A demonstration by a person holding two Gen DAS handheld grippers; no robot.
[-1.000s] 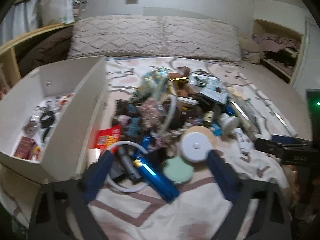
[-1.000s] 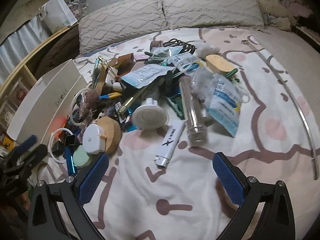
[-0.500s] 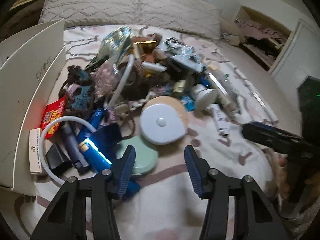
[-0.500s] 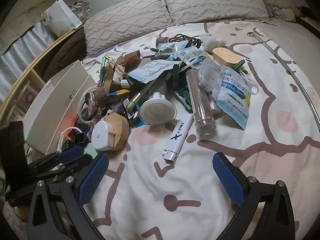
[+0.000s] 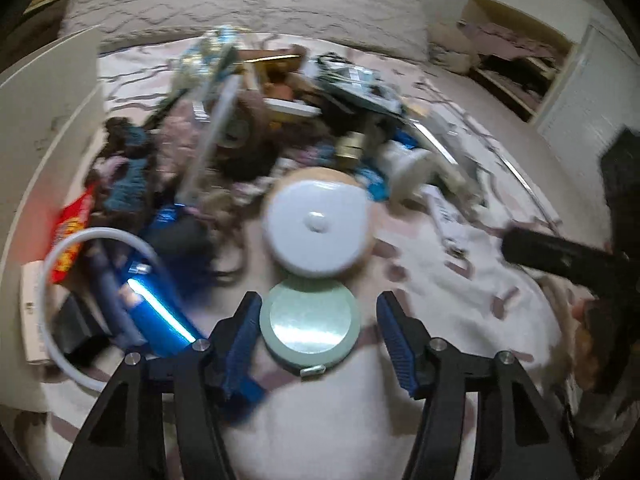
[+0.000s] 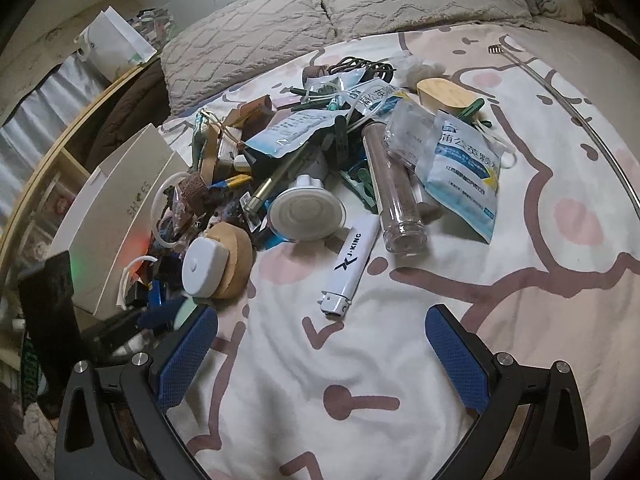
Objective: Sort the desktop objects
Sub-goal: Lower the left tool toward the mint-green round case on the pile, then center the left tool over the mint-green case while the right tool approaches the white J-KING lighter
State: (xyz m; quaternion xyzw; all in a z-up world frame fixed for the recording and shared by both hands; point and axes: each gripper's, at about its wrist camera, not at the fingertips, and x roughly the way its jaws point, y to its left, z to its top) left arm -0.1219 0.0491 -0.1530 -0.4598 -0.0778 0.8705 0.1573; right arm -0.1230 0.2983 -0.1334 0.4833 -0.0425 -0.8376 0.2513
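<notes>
- Between the fingers of our left gripper [image 5: 318, 334] lay a round pale-green compact [image 5: 310, 322], flat on the bedsheet [image 5: 460, 312], its small metal clasp pointing back toward us.
- Being round, it had no long axis; the fingers stood to its left and right, the left pad close to its rim, the right pad apart from it, neither pressing.
- Those jaws were narrow and opening, with the compact in the gap.
- Just beyond it sat a white round lamp [image 5: 316, 226], and to its left a blue tube [image 5: 158, 314].
- Our right gripper [image 6: 320, 356] stood wide and empty over bare sheet, well apart from the compact, so we judged the left the nearer hand.
- Left of the pile stood a white box [image 6: 120, 216].
</notes>
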